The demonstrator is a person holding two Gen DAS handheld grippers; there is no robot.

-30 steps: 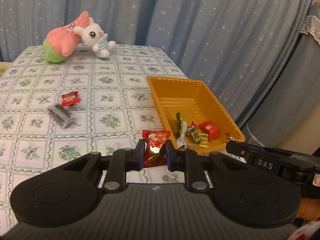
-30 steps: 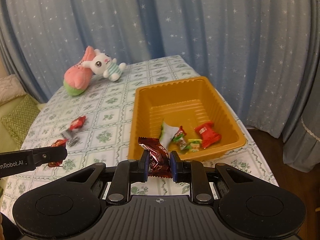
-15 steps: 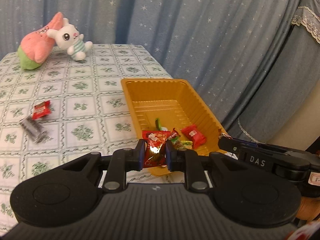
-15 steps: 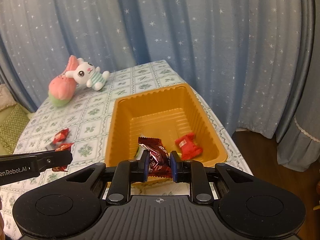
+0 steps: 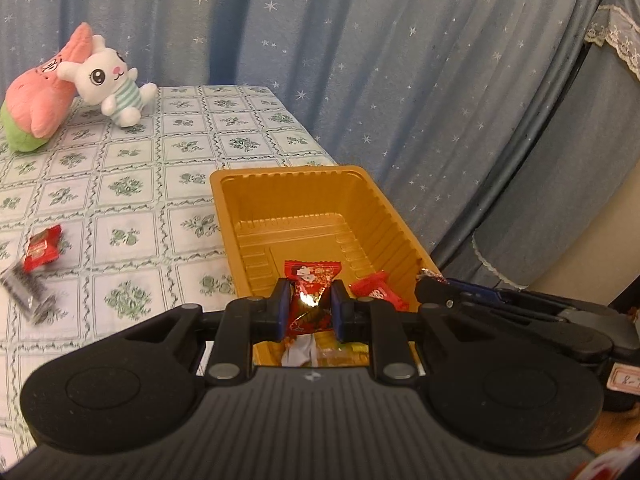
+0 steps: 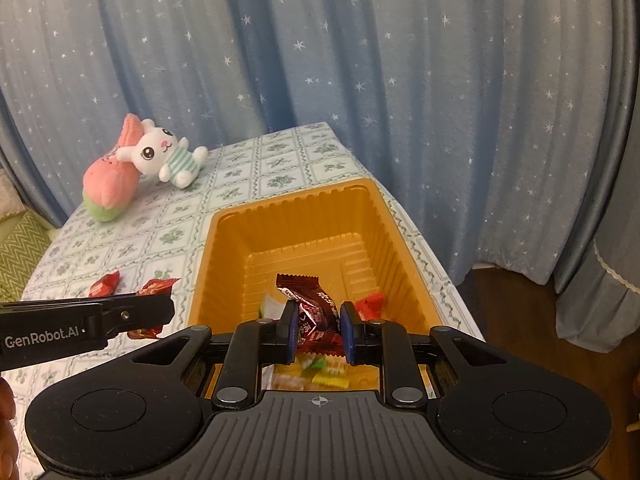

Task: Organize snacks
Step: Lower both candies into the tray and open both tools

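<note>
Left gripper: jaws clamped on red candy packet, lower centre of frame, over near end of orange tray. Right gripper: jaws clamped on dark brown candy bar, lower centre, above tray interior. Loose wrapped snacks lie on tray floor. Red snack and grey packet on tablecloth, left edge.

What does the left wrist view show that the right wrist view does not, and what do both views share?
Only the left wrist view shows the grey clear-wrapped snack lying on the table and the left gripper shut on its bright red foil candy.

Only the right wrist view shows the green zigzag cushion beside the table and the right gripper shut on its dark brown foil candy.

Both show the orange plastic tray, the white bunny plush, the pink plush and the starry blue curtain.
</note>
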